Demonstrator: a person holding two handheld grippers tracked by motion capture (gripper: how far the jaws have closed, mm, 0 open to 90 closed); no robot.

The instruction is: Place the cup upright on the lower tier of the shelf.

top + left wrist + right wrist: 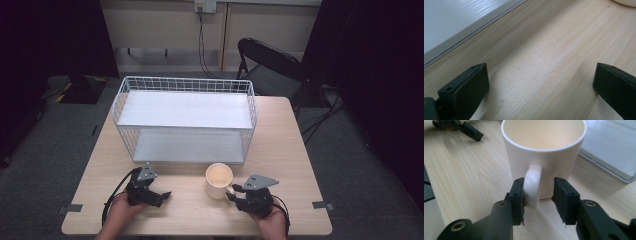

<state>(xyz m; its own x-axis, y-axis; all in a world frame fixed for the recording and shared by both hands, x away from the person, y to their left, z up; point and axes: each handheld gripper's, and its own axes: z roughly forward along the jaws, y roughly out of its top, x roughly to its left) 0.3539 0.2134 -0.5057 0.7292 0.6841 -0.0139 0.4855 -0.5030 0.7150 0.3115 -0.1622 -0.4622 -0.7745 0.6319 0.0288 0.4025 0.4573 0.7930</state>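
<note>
tabletop (280, 150): wire basket (186, 120) upper centre | mug (218, 180) lower centre, upright, handle (532, 185) facing my right gripper (241, 192) | right fingers (517, 195) straddle handle, one touching, other apart, not clenched | left gripper (159, 196) lower left, released, farther from the mug

A light wooden table (295, 150) holds a white wire basket rack (185, 117) with two flat white shelves. Just in front of the rack stands a round cream mug (219, 180), upright. The right tongs (233, 192) sit at the mug's handle side, held by a hand at the table's near edge. The left tongs (162, 195) rest on the table, apart from the mug. A black folding chair (270, 65) stands behind the table.
</note>
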